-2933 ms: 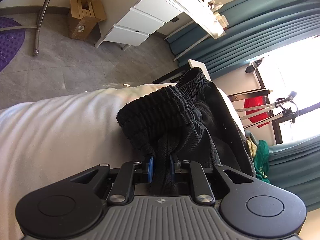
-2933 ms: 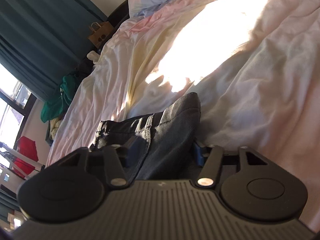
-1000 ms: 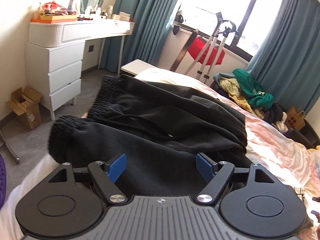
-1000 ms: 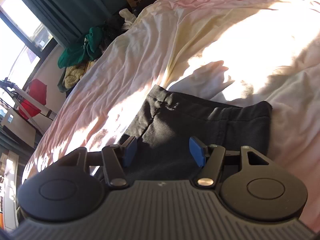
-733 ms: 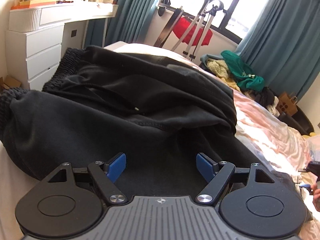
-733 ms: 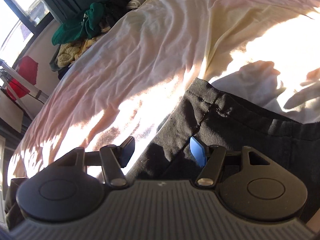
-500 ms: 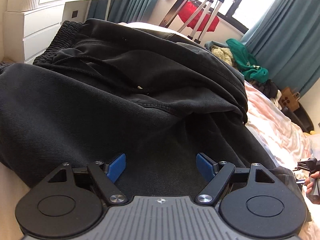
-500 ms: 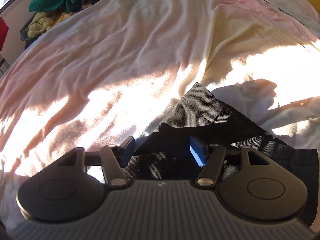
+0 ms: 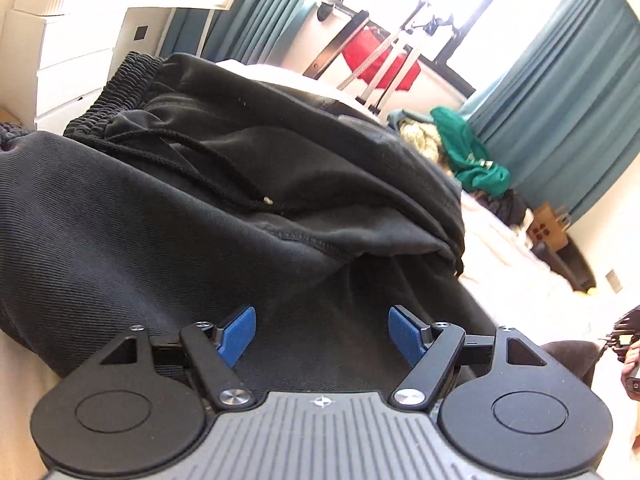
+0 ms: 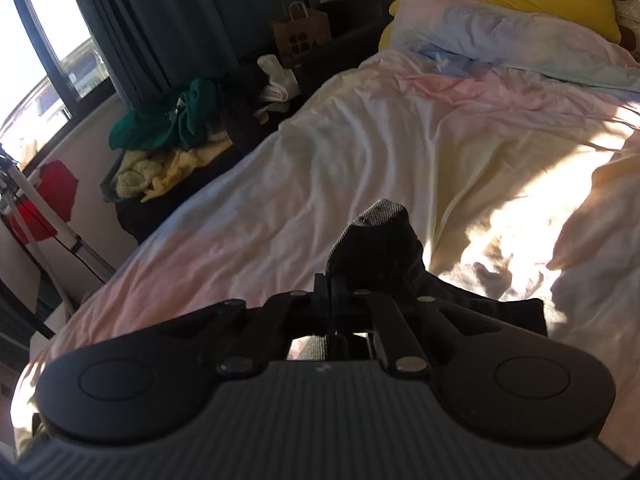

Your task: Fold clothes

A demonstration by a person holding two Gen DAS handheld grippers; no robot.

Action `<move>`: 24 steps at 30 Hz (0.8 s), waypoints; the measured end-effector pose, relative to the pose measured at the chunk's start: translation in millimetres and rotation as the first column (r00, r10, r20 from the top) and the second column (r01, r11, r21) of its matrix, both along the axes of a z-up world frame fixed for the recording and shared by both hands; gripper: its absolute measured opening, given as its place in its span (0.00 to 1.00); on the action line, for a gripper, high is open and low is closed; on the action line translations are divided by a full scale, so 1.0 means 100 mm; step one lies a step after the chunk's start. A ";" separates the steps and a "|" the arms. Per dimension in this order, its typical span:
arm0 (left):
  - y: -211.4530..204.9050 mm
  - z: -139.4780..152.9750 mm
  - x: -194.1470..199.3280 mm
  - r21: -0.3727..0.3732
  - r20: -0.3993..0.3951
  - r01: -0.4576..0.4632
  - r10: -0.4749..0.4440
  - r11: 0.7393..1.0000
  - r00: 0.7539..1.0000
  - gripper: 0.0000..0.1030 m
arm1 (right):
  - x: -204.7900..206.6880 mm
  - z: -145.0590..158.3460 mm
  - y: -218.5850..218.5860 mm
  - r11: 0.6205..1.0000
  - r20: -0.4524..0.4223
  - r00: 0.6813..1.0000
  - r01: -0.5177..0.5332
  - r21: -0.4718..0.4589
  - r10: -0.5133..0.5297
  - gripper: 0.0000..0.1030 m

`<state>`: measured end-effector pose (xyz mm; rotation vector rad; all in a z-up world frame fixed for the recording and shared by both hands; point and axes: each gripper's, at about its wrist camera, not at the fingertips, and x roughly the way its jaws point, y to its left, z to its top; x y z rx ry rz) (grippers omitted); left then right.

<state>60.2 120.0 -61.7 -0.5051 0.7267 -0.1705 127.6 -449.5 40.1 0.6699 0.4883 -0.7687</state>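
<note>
Meanwhile, the black pants [image 9: 248, 184] are lying heaped on the bed [image 10: 360, 152], waistband toward the white drawers [image 9: 68, 40]. The left gripper [image 9: 322, 330] is hovering low over the dark cloth, its blue fingers [image 9: 236, 332] spread apart and gripping nothing. The right gripper [image 10: 334, 292] is pinching a raised corner of the pants, fingers pressed together on the fabric.
</note>
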 end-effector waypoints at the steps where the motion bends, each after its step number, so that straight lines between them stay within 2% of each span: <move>1: 0.02 0.02 -0.02 -0.016 0.011 -0.007 0.007 1.000 1.000 0.73 | -0.07 0.18 0.02 1.000 0.059 0.998 -0.008 -0.014 0.008 0.04; 2: 0.04 0.05 -0.04 -0.030 0.022 -0.013 0.013 0.999 1.000 0.73 | -0.15 0.35 0.04 0.999 0.117 0.993 -0.014 -0.029 0.018 0.04; 6: 0.09 0.11 -0.11 -0.055 0.053 -0.026 0.029 0.998 0.998 0.73 | -0.61 0.66 0.11 0.998 0.291 0.955 -0.040 -0.048 0.053 0.04; 7: 0.10 0.13 -0.13 -0.058 0.055 -0.029 0.032 0.998 0.998 0.73 | -0.75 0.65 0.14 0.997 0.313 0.948 -0.039 -0.065 0.057 0.04; 10: 0.12 0.15 -0.15 -0.057 0.052 -0.029 0.032 0.998 0.998 0.73 | -1.10 0.45 0.20 0.994 0.282 0.959 0.003 -0.106 0.028 0.04; 11: 0.13 0.15 -0.17 -0.052 0.052 -0.030 0.032 0.998 0.998 0.73 | -1.23 0.28 0.20 0.995 0.261 0.965 0.033 -0.092 -0.008 0.04; 14: 0.17 0.16 -0.19 -0.047 0.051 -0.042 0.044 0.998 0.998 0.74 | -1.48 -0.26 0.16 0.995 0.217 0.971 0.095 0.030 -0.099 0.04; 17: 0.22 0.15 -0.21 -0.059 0.025 -0.059 0.060 0.997 0.998 0.74 | -1.67 -0.66 0.22 0.987 0.216 0.966 0.128 0.094 -0.146 0.04; 21: 0.29 0.13 -0.24 -0.082 -0.002 -0.077 0.077 0.994 0.997 0.74 | -1.80 -0.79 0.30 0.983 0.281 0.944 0.151 0.102 -0.174 0.04; 24: 0.31 0.16 -0.30 -0.090 0.020 -0.085 0.087 0.992 0.996 0.74 | -1.90 -0.51 0.45 0.990 0.399 0.906 0.132 0.045 -0.139 0.04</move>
